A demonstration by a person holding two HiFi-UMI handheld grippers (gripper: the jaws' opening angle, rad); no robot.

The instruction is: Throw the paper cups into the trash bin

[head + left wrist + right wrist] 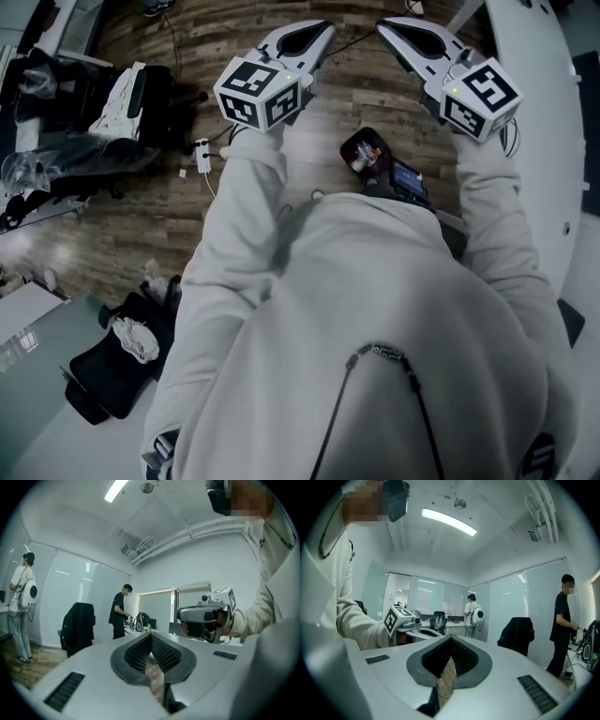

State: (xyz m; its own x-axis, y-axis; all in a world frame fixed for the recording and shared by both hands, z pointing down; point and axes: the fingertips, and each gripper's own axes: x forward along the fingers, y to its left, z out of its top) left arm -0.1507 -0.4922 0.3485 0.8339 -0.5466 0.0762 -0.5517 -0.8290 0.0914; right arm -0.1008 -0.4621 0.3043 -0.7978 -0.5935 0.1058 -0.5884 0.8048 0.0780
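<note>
Across all three views no paper cup or trash bin can be made out. Left gripper (314, 33) and right gripper (398, 28) are held up side by side in front of the chest, roughly level, tips angled toward each other but apart. Left gripper view: jaws are closed tip to tip, nothing clamped; only wood floor (122, 225) is seen through the gap behind the pads. Right gripper view: same, jaws fully closed, empty. Each gripper is seen in the other's view. Light hoodie sleeves (239, 234) are seen behind both. A dark device (384, 164) is seen at the chest between the arms. A white table (544, 112) is seen at the right edge, a power strip (202, 155) on the floor at left, a black bag (112, 366) lower left. Further back, a jacket-draped chair (78, 625), a person in a dark shirt (119, 611) and a person with a white backpack (21, 606) are seen near a glass wall.
</note>
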